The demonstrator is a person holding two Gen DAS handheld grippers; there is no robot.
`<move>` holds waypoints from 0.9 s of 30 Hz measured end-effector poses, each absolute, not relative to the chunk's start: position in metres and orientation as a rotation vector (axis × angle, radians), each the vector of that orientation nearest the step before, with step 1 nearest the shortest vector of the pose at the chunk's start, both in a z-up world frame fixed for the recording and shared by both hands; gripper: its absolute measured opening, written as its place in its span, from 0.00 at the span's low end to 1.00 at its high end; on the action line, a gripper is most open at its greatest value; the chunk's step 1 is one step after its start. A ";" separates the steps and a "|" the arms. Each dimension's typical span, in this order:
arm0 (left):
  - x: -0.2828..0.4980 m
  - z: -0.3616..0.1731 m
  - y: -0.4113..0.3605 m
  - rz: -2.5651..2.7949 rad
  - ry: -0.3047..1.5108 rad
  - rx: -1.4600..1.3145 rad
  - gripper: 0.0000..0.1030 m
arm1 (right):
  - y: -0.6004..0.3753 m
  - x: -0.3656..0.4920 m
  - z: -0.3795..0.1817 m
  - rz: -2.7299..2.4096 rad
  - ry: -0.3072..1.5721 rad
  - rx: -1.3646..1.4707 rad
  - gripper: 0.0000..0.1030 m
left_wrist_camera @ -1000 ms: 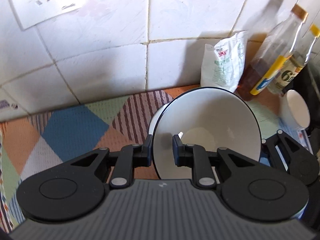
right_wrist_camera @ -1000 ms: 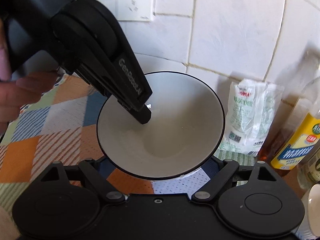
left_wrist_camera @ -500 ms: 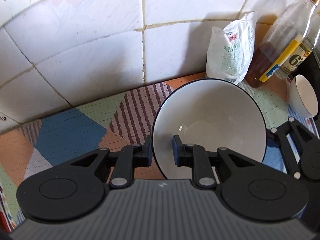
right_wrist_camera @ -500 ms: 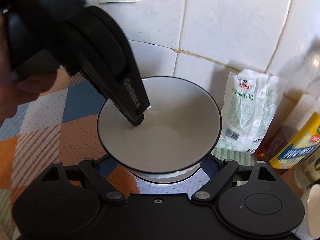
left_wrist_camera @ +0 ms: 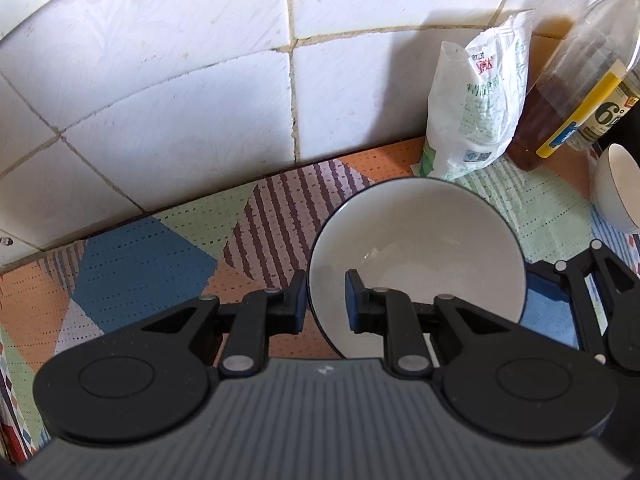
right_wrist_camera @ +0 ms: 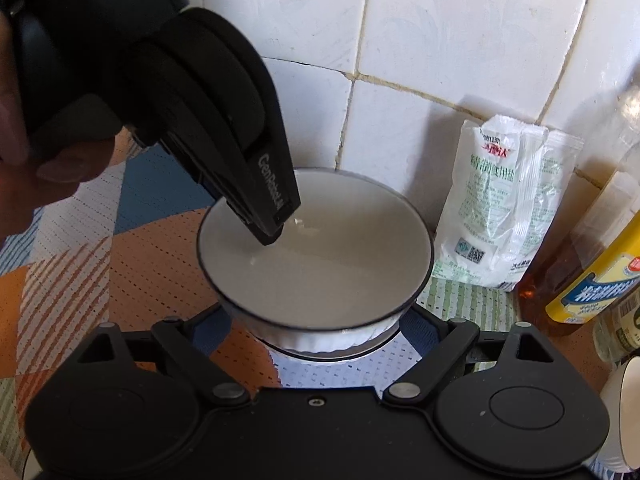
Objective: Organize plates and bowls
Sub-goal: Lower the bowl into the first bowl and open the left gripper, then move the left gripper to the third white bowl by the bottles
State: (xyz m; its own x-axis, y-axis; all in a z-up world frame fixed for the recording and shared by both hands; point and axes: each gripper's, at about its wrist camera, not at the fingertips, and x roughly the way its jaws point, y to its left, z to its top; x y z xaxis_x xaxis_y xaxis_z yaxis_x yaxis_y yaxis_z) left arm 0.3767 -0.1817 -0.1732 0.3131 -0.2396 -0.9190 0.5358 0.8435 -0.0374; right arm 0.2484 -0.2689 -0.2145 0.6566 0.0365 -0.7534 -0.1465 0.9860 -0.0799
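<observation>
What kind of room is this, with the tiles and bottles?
Most likely a home kitchen counter: a white tiled wall, a bag of salt and sauce bottles stand by it, and a black-rimmed bowl sits over a patterned mat.

The left gripper [left_wrist_camera: 326,300] is matte black, with a ribbed grey housing, two round discs, silver pivot screws and blue-edged pads. White lettering runs along its finger in the right wrist view. The right gripper [right_wrist_camera: 316,320] shows matching black linkages.
</observation>
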 end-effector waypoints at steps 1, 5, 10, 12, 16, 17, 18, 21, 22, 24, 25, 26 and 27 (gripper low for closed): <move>0.377 -0.173 -0.183 -0.524 1.145 0.300 0.18 | -0.270 0.249 -0.215 0.100 0.850 -0.132 0.93; 0.373 -0.172 -0.187 -0.521 1.134 0.333 0.18 | -0.270 0.247 -0.214 0.083 0.852 -0.148 0.95; 0.366 -0.166 -0.185 -0.511 1.128 0.326 0.19 | -0.264 0.238 -0.212 0.073 0.831 -0.227 0.95; 0.362 -0.160 -0.183 -0.508 1.127 0.321 0.19 | -0.266 0.230 -0.208 0.086 0.810 -0.248 0.95; 0.349 -0.143 -0.175 -0.527 1.120 0.266 0.21 | -0.283 0.206 -0.192 0.039 0.739 -0.214 0.95; 0.345 -0.139 -0.175 -0.531 1.121 0.254 0.21 | -0.290 0.199 -0.188 0.036 0.730 -0.181 0.95; 0.341 -0.135 -0.175 -0.540 1.119 0.245 0.21 | -0.297 0.192 -0.185 0.031 0.718 -0.158 0.95; 0.326 -0.124 -0.180 -0.568 1.108 0.236 0.21 | -0.312 0.170 -0.176 -0.024 0.692 -0.143 0.95; 0.321 -0.120 -0.183 -0.579 1.104 0.234 0.21 | -0.317 0.163 -0.174 -0.040 0.684 -0.134 0.95; 0.311 -0.114 -0.190 -0.599 1.100 0.229 0.21 | -0.327 0.148 -0.170 -0.067 0.674 -0.099 0.95; 0.306 -0.111 -0.194 -0.612 1.099 0.227 0.21 | -0.333 0.140 -0.169 -0.083 0.671 -0.080 0.95; 0.301 -0.109 -0.198 -0.627 1.098 0.226 0.21 | -0.337 0.133 -0.168 -0.100 0.668 -0.063 0.95; 0.296 -0.106 -0.203 -0.637 1.096 0.228 0.21 | -0.344 0.127 -0.165 -0.114 0.666 -0.046 0.95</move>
